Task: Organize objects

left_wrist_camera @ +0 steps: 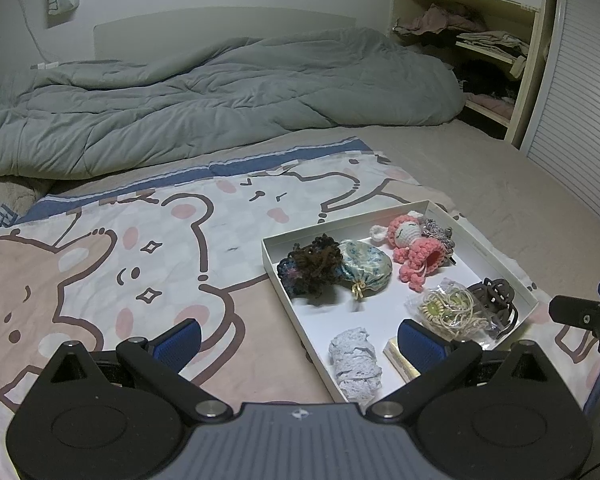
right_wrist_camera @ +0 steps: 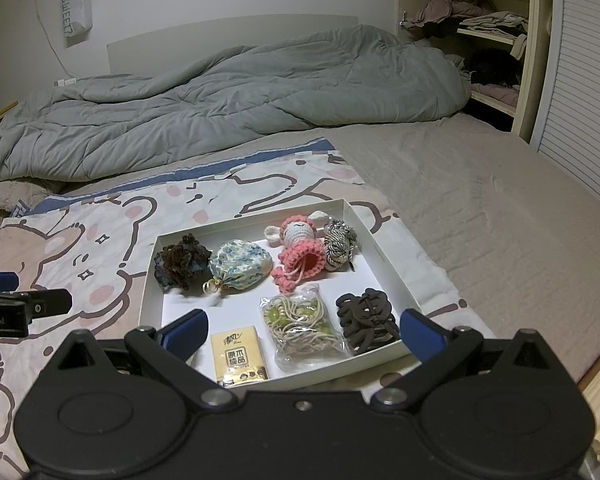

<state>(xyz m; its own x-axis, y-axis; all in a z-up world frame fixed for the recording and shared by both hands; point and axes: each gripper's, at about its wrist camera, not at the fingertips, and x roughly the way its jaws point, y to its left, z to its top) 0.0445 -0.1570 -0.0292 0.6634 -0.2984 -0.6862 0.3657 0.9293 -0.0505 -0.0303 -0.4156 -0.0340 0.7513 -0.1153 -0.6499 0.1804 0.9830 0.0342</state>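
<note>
Ahead of both wide-open, empty tongs, left (left_wrist_camera: pixel 300 340) and right (right_wrist_camera: pixel 304 330), sits the box (right_wrist_camera: pixel 384 252); the tissue pack (right_wrist_camera: pixel 239 354) is partly hidden behind the right tongs.

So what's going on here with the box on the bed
A person is holding two grippers over a white box on the bed. The left gripper and right gripper are both open and hold nothing. The box already contains a dark yarn ball, a floral pouch, a pink crochet doll, a cord bundle, a bead bag, dark clips, a tissue pack and a lace roll.
</note>
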